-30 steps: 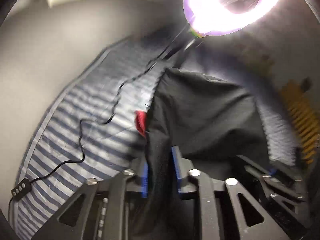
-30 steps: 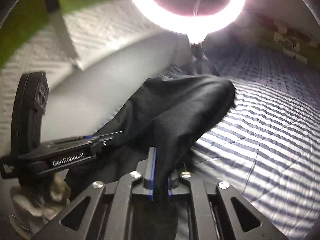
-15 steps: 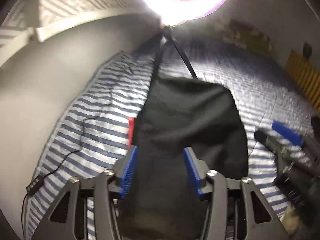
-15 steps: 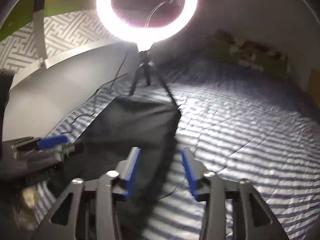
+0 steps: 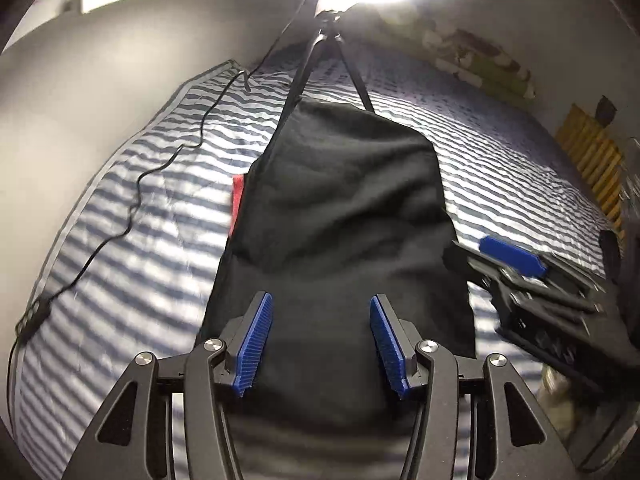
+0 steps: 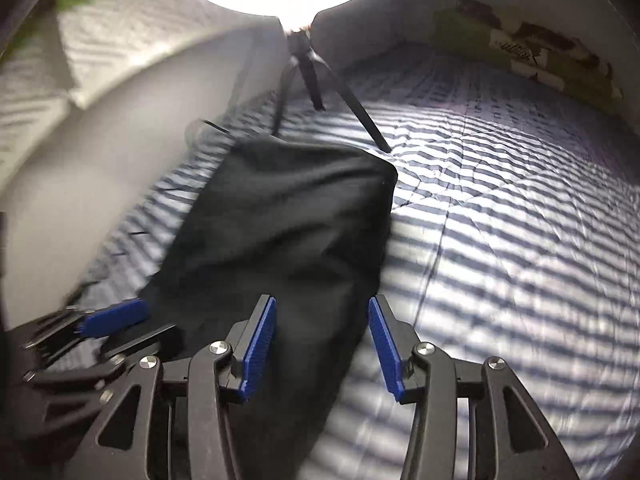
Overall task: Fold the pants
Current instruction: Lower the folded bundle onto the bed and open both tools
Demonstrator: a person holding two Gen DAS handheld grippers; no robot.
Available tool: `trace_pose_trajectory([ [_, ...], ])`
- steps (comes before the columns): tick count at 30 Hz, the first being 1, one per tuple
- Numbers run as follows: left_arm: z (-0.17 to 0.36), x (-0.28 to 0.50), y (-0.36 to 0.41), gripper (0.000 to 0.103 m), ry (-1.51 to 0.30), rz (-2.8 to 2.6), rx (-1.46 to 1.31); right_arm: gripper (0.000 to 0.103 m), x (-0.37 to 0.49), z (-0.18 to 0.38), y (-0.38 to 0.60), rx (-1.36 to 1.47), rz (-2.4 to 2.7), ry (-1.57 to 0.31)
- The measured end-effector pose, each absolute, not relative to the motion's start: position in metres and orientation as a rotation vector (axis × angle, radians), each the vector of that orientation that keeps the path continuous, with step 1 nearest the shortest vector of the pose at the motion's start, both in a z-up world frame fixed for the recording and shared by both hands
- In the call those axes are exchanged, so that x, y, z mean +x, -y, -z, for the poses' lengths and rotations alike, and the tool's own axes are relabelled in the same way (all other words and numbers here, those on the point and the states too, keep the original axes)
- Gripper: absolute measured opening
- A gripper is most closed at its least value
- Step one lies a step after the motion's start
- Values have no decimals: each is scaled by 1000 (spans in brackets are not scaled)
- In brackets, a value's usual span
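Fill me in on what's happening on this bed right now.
A person with a handheld gripper in each hand is folding black pants on a striped bedspread. The pants lie flat in a folded, roughly rectangular shape. The left gripper and the right gripper both hang over the near end of the pants with jaws apart, gripping nothing. A ring light on a tripod stands on the bed at the far end, and its cable trails across the bedspread.

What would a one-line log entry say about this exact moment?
step: fold pants | pants: lying on striped bedspread | left gripper: open, holding nothing | right gripper: open, holding nothing
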State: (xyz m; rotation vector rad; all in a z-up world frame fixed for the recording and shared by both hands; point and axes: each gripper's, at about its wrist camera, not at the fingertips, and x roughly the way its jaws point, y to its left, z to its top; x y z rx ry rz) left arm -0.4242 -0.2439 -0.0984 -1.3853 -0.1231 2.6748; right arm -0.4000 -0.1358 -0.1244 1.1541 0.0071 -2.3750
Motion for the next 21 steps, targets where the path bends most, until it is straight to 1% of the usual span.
trace_pose_trajectory([
  [4,108,-400,237,56,81,-2663,-1441,45,-361,127,138,1145,2321,-53],
  [7,121,-389,237,58,126,-2624,-1555,45,-348,147,148,1254,2274,-161],
  [9,118,-376,240,58,130,-2639,-1584,44,-341,154,145,1341,2230,-191],
  [12,89,-340,237,58,141,-2669,-1536,44,-315,139,114,1365,2255,-128],
  [15,43,-290,223,61,124,-2726,-1428,44,-279,102,77,1316,2289,-46],
  [16,30,-277,219,65,118,-2745,-1396,44,-264,88,65,1293,2309,-42],
  [17,13,-256,212,71,110,-2762,-1344,44,-244,70,51,1255,2341,-45],
  [20,-31,-204,192,81,83,-2794,-1215,46,-197,26,20,1155,2406,-63],
  [21,-43,-189,189,82,87,-2801,-1181,48,-182,14,10,1123,2422,-64],
])
